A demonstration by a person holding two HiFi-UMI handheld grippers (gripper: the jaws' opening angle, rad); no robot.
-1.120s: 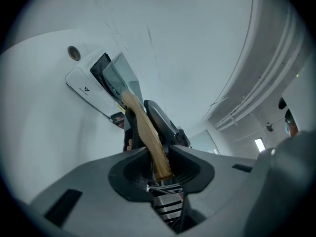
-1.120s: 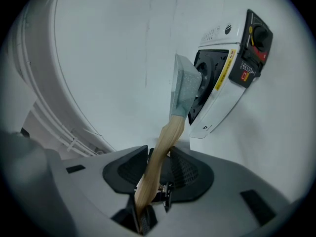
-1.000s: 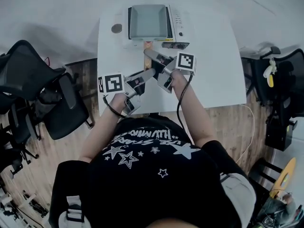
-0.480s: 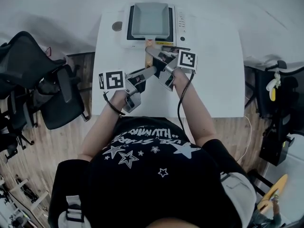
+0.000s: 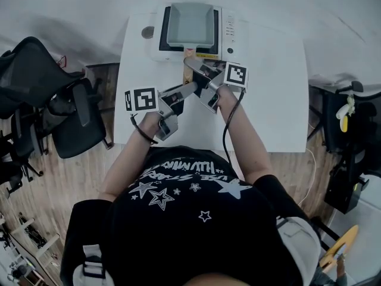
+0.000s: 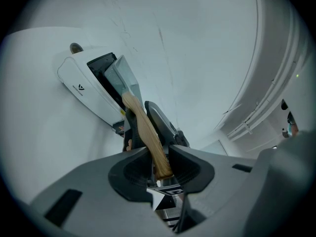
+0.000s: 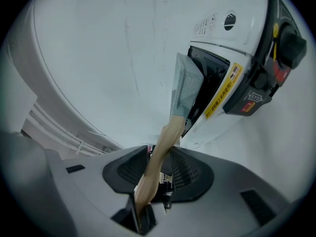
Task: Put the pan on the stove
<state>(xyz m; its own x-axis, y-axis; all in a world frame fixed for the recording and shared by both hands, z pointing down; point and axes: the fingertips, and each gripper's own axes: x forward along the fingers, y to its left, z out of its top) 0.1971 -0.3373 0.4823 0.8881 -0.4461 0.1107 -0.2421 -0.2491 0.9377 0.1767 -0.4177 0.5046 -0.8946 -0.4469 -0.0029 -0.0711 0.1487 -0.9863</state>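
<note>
Dark office chairs (image 5: 41, 109) stand off the left end of the white bench (image 5: 271, 106), out of play.

The left hand-held gripper (image 6: 158, 154) is closed narrow on the butt end of the pan's wooden handle (image 7: 168, 130). The rounded tip of the handle sits right between the pads. Gripping that far back likely gives leverage, so this hand steadies the pan's tilt rather than carrying it.

A small dark round thing (image 5: 147, 33) lies on the bench just left of the stove; too small to name.

The square grey pan (image 5: 190, 24) is over the black top of the white portable stove (image 5: 156, 43) at the far edge of the bench, with its handle pointing back toward the person. It looks set down or nearly so. No view shows the underside, so I cannot tell whether it rests fully. It sits centred on the cooking area and clear of the control strip on the stove's right side.

The right hand-held gripper (image 7: 159, 152) is also clamped on the wooden handle, further up toward the pan than the left one. The wood runs through between its pads. The two grips sit close together on one handle, probably because a single narrow pinch would let the pan roll.

Judgement: placement is essentially done. Next comes letting go, which needs the pan flat first, or it could rock or slide off the stove top.
</note>
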